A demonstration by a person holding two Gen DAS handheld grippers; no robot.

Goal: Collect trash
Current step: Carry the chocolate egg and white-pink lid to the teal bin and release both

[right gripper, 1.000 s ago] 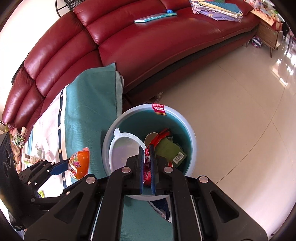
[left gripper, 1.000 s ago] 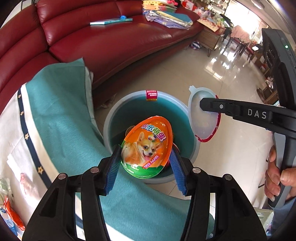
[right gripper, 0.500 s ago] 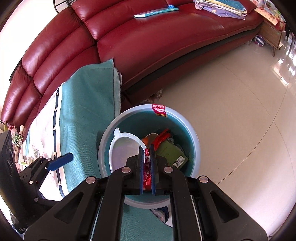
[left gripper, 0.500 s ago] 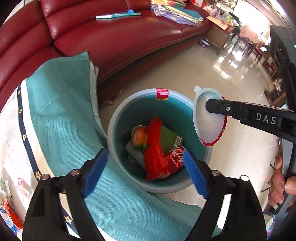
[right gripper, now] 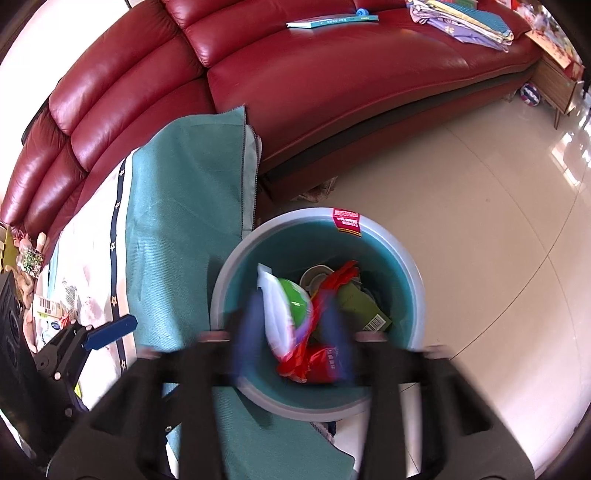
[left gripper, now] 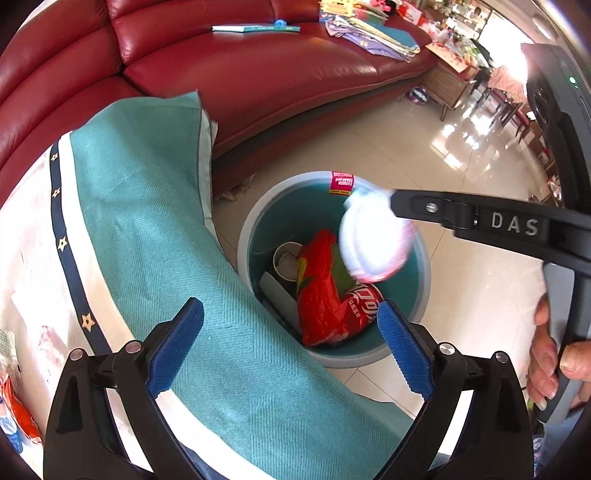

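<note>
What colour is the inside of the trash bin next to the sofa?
Teal inside the trash bin, with a pale grey rim. It shows best in the right wrist view.

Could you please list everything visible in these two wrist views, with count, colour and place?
Bin: one, grey rim, teal inside, on the floor beside the sofa.
White lid: one, white with red edge, blurred, over the bin at the right claw's tip.
Red wrapper: one, red, inside the bin.
Green box: one, olive, barcode showing, inside the bin.
Cloth: one, teal and white with star trim, draped beside the bin.
Sofa: one, dark red leather, behind.
Book: one, teal, on the sofa.
Folded clothes: one pile, mixed colours, on the sofa.
Left claw: black, blue pads, opening, nothing between.
Right claw: black, blurred, opening.
Hand: one, gripping the right handle.
</note>
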